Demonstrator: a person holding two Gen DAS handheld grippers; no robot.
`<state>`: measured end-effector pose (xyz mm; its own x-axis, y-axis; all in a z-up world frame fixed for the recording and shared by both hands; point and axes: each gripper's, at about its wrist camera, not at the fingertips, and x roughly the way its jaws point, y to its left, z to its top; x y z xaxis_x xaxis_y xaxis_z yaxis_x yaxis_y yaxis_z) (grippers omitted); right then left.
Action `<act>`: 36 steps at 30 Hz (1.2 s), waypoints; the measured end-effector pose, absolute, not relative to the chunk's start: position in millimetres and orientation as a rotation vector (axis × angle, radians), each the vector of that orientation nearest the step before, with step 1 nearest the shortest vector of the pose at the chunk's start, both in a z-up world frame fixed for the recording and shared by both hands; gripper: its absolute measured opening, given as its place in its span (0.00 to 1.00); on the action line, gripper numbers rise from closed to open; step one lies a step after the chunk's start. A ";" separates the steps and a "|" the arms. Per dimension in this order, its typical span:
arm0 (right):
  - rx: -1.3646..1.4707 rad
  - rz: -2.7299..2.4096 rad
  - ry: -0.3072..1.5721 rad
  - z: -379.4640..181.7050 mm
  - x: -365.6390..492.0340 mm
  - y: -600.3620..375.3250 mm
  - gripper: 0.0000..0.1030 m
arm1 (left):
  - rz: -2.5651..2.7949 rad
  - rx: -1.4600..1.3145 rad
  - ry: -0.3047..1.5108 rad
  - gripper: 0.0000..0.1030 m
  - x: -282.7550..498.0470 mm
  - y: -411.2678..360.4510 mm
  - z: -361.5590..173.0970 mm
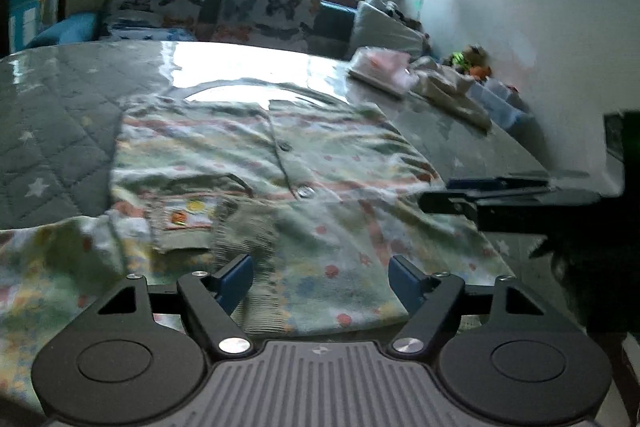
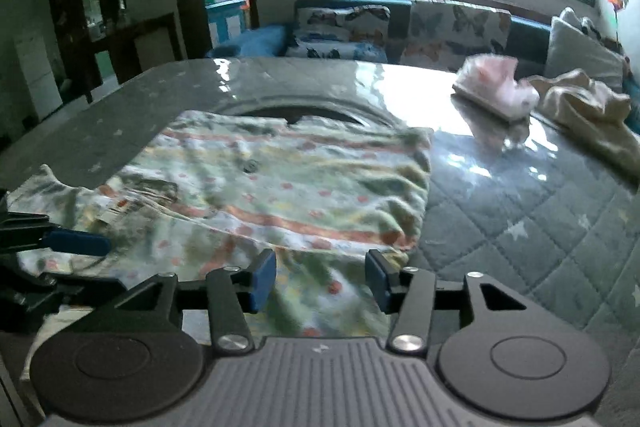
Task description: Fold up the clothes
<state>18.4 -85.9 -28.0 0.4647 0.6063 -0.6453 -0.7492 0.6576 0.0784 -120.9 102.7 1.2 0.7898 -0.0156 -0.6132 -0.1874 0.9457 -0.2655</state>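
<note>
- On the far left, the table point(image 1: 48, 131) is bare: you see a grey quilted cover with white stars under a shiny clear sheet.
- Your left gripper point(image 1: 322, 279) hangs over the near edge of the shirt point(image 1: 320, 163). Its jaws are spread and nothing is between the blue pads; the cloth lies under them, not pinched.
- The shirt is in the middle of the table, spread flat with the buttons up and the collar on the far side. The left sleeve point(image 1: 52, 267) sticks out to the near left, and a small pocket point(image 1: 188, 211) is on the left chest.
- I judge the shirt to be light, thin and soft. It will sag and wrinkle when you lift it, and it may slide on the shiny sheet. It is not fragile.
- A good place to hold is an edge or a corner: the hem, or the shoulder seam, where the cloth is doubled. Pinch only one layer edge, not the buttons.
- Your right gripper point(image 2: 322, 281) is over the near right part of the shirt, close to its right edge. The jaws are apart, nothing is pinched.
- On the far right, well apart from the shirt, lie a pink folded garment point(image 2: 492, 83) and a cream one point(image 2: 588, 107).
</note>
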 end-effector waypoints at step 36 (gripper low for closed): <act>-0.292 0.928 0.678 -54.7 -22.5 -71.9 1.00 | 0.983 -0.494 0.591 0.66 -249.6 277.8 -5.0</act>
